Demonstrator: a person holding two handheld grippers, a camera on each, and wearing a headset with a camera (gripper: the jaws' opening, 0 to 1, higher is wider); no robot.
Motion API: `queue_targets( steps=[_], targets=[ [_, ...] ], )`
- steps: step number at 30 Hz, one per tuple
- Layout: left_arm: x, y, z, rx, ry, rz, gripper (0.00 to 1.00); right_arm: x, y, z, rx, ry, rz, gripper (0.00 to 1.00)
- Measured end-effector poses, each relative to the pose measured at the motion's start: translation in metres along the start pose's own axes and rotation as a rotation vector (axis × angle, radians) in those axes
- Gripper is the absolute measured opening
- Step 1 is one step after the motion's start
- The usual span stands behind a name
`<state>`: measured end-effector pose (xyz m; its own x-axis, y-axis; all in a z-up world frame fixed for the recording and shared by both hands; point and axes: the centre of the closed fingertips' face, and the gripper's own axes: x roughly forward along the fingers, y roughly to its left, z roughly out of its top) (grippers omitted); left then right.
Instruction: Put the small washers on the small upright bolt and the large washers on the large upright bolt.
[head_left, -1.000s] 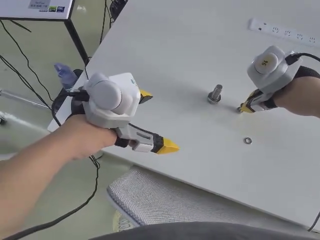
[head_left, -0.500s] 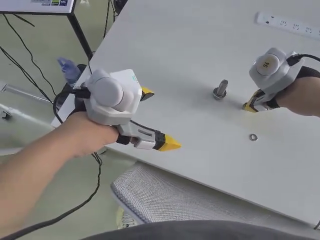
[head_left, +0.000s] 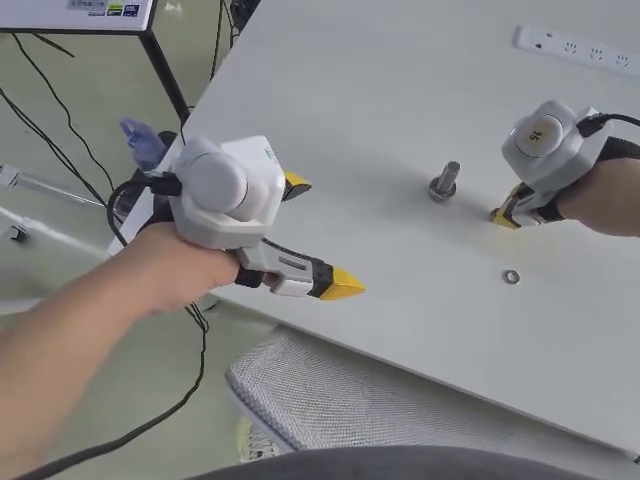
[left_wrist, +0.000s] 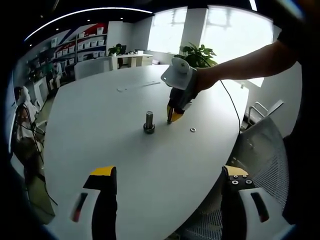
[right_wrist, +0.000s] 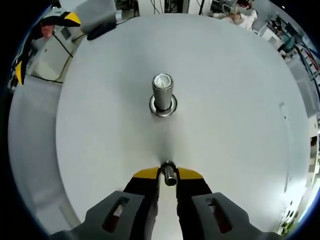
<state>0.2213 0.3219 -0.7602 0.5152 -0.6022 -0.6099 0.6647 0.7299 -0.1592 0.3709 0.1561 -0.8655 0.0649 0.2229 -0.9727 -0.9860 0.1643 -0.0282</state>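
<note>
The left hand (head_left: 165, 275) wraps the grip of the left tool (head_left: 317, 235) from behind, with the forearm coming in from the lower left. It holds the tool in the air over the near edge of the desk (head_left: 380, 90), levelled across the top toward the bolts. The tool's two yellow-tipped jaws stand wide apart with nothing between them. The right hand (head_left: 600, 195) comes in from the right edge with the wrist bent down, so the right tool (head_left: 505, 216) is pitched steeply and its tips are down at the desk. They sit just right of the large bolt (head_left: 445, 181), near it but not touching. In the right gripper view the jaws are drawn in on the small bolt (right_wrist: 169, 171), which is seen end-on between the yellow tips and pressed from both sides. The large bolt stands upright straight ahead of it, with a metal ring around its foot; whether that ring is a washer or the bolt's own head I cannot tell. One washer (head_left: 512, 276) lies flat on the desk on the near side of the right tool, apart from both bolts. A power strip (head_left: 575, 47) lies along the far side of the desk, and a mesh chair (head_left: 330, 400) sits below the near edge.
</note>
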Motion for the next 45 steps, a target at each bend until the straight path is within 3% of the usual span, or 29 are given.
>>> queue_targets(
  steps=[28,36,45],
  targets=[
    [0.001,-0.001,0.005,0.007,0.004,-0.011,0.84,-0.004,0.002,0.000,-0.010,-0.008,0.000,0.14],
    [-0.001,-0.001,0.004,0.006,0.000,-0.009,0.84,-0.005,-0.002,0.001,-0.015,-0.018,-0.007,0.23],
    [-0.003,-0.003,0.006,0.007,-0.007,-0.006,0.84,-0.016,-0.003,0.003,-0.002,-0.038,0.024,0.28]
  ],
)
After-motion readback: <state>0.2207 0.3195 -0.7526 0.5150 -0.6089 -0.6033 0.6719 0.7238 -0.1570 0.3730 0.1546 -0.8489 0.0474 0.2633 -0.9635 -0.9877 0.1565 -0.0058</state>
